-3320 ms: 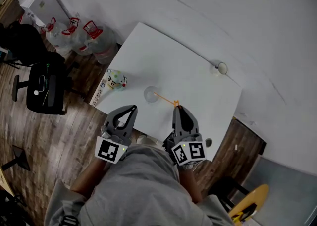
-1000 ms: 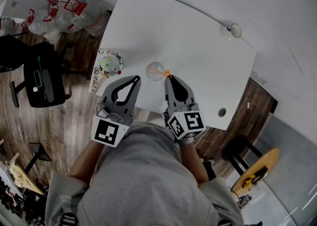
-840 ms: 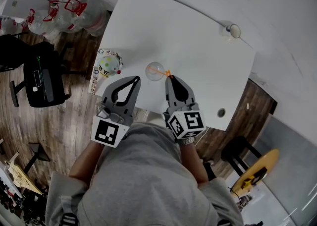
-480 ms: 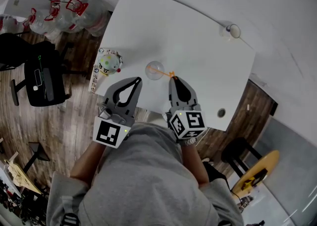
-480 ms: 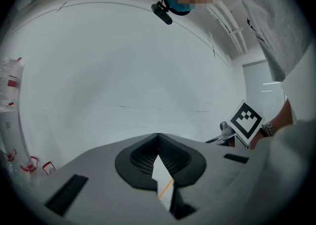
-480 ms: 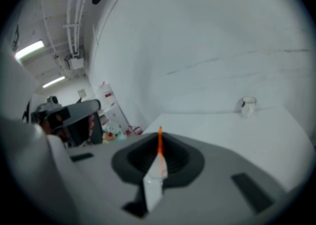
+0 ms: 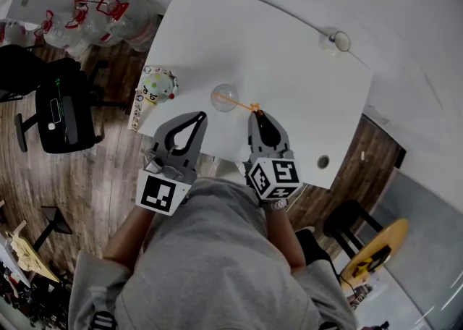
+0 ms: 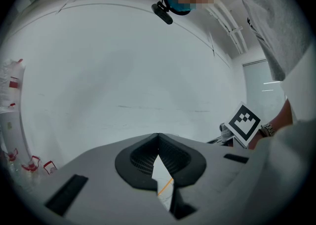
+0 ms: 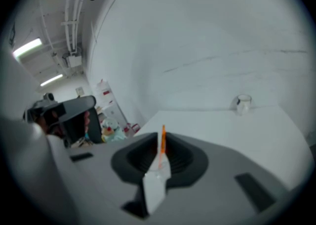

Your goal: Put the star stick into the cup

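A clear glass cup (image 7: 223, 95) stands near the front of the white table (image 7: 275, 46). The thin orange star stick (image 7: 243, 106) leans with its lower end inside the cup. Its upper end is pinched at the tip of my right gripper (image 7: 258, 114), just right of the cup. In the right gripper view the star stick (image 9: 161, 149) runs up between the closed jaws of my right gripper (image 9: 162, 139). My left gripper (image 7: 195, 116) hovers front-left of the cup, shut and empty. In the left gripper view, my left gripper (image 8: 158, 137) has a bit of the star stick (image 8: 166, 186) showing below its tips.
A round colourful toy (image 7: 158, 86) sits at the table's left edge. A small glass jar (image 7: 336, 40) stands at the far right corner, and a cable hole (image 7: 323, 162) lies near the right front. On the floor to the left are water bottles (image 7: 101, 11) and a black chair (image 7: 58, 115).
My right gripper has drawn slightly right, away from the cup, so more of the stick shows between cup and jaws. The left gripper has stayed put.
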Tool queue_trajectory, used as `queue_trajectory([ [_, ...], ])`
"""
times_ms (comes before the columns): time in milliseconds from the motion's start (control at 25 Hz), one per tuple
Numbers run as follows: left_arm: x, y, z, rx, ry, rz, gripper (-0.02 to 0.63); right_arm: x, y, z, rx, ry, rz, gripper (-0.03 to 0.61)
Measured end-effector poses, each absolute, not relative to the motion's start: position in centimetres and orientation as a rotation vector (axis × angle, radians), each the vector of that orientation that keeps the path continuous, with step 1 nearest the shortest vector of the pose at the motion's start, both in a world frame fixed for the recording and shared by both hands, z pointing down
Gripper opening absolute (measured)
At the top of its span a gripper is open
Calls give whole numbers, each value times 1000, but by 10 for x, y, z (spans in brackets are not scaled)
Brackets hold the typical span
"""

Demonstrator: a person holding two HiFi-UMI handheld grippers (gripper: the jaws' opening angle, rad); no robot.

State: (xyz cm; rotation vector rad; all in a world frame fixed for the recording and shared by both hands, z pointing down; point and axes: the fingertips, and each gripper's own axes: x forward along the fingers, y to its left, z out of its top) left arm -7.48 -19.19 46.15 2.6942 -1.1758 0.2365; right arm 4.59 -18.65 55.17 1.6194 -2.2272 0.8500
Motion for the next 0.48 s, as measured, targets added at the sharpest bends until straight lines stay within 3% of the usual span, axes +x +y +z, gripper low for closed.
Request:
queue_trajectory([
  [200, -74, -187, 461, 2702, -1179, 244, 29, 46, -180, 560, 1584, -2208, 886, 118],
  [480, -75, -180, 461, 2714, -1190, 244, 29, 48, -170, 567, 1566, -2175, 906, 141],
])
